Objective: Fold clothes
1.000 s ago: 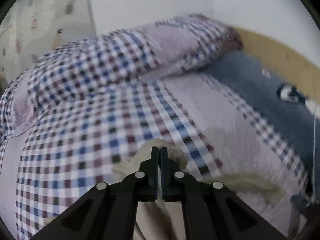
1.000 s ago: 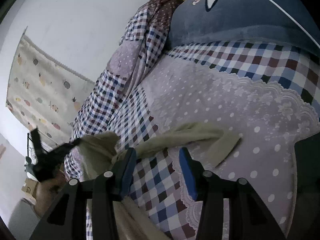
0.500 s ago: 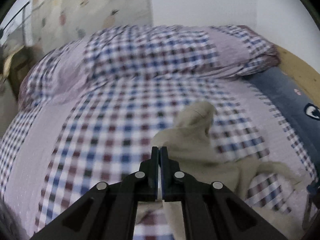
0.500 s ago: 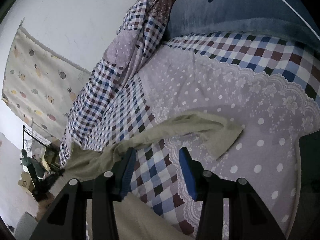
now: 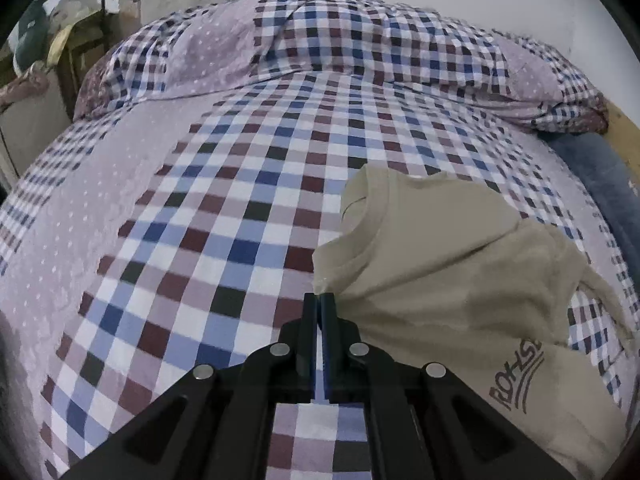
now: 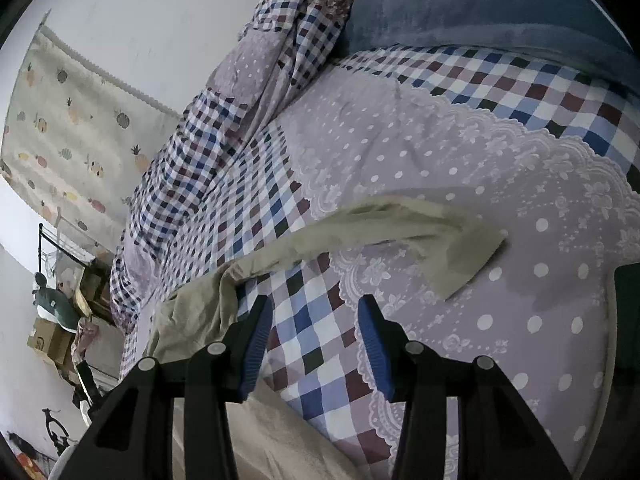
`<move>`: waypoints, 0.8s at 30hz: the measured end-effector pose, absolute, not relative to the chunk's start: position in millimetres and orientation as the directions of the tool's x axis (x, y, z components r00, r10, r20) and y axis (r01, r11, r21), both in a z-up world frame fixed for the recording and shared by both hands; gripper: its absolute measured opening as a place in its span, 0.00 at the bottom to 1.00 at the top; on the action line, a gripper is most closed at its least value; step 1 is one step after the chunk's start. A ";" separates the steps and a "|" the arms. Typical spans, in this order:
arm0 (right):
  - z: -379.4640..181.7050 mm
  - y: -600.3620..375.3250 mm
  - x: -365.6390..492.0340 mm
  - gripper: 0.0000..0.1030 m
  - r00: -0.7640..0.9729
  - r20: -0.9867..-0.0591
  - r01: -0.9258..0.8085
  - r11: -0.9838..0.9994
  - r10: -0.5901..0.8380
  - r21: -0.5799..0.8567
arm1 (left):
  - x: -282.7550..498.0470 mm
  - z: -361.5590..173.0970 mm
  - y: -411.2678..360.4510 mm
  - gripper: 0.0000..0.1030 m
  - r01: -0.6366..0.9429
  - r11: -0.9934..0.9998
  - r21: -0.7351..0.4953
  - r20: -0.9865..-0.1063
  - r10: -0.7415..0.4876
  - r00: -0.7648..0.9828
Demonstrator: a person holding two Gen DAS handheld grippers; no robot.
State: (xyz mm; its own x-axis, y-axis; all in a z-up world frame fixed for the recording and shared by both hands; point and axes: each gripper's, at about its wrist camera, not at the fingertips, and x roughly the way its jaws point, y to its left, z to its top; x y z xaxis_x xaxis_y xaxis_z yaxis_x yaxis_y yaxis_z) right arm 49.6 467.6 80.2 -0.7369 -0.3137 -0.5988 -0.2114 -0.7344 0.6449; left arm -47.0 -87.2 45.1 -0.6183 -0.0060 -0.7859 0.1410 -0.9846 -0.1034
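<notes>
Left tool (image 5: 320,296): jaws nearly closed, pinching an edge of the beige shirt (image 5: 440,264) just ahead of the tips, judged to keep the cloth taut for laying out. Shirt: bunched ahead and to the right of that tool on the checked bed cover (image 5: 224,216), neckband up. Right tool (image 6: 312,320): jaws wide, nothing held; one sleeve (image 6: 452,248) is spread just beyond it.

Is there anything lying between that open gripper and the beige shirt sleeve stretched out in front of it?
Nothing visible. Between the open right gripper and the beige shirt sleeve lies only bare checked bedspread. The left gripper is shut at the shirt's edge.
</notes>
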 end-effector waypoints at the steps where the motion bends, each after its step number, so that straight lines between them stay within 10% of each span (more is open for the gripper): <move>1: 79.8 466.9 49.5 0.47 -0.735 -0.601 -0.211 -0.736 -0.314 0.643 | -46.3 44.4 -89.1 0.00 0.156 -0.984 -0.091 -0.787 -0.025 -0.616; 15: 80.0 457.4 47.2 0.47 -0.719 -0.622 -0.203 -0.761 -0.311 0.616 | 2.9 46.1 -130.6 0.00 0.217 -0.962 -0.168 -0.761 -0.014 -0.648; 24: 78.4 473.4 55.0 0.47 -0.706 -0.638 -0.206 -0.772 -0.308 0.601 | 78.9 32.5 -103.9 0.08 0.036 -0.943 -0.332 -0.757 0.243 -0.607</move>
State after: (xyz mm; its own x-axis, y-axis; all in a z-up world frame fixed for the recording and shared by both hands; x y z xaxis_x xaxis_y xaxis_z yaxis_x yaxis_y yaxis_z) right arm 55.0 473.4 78.4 -0.7064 -0.3075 -0.6375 -0.2061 -0.7723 0.6009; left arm 78.9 -103.9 32.5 -0.6065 0.2434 -0.7569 0.0358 -0.9426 -0.3319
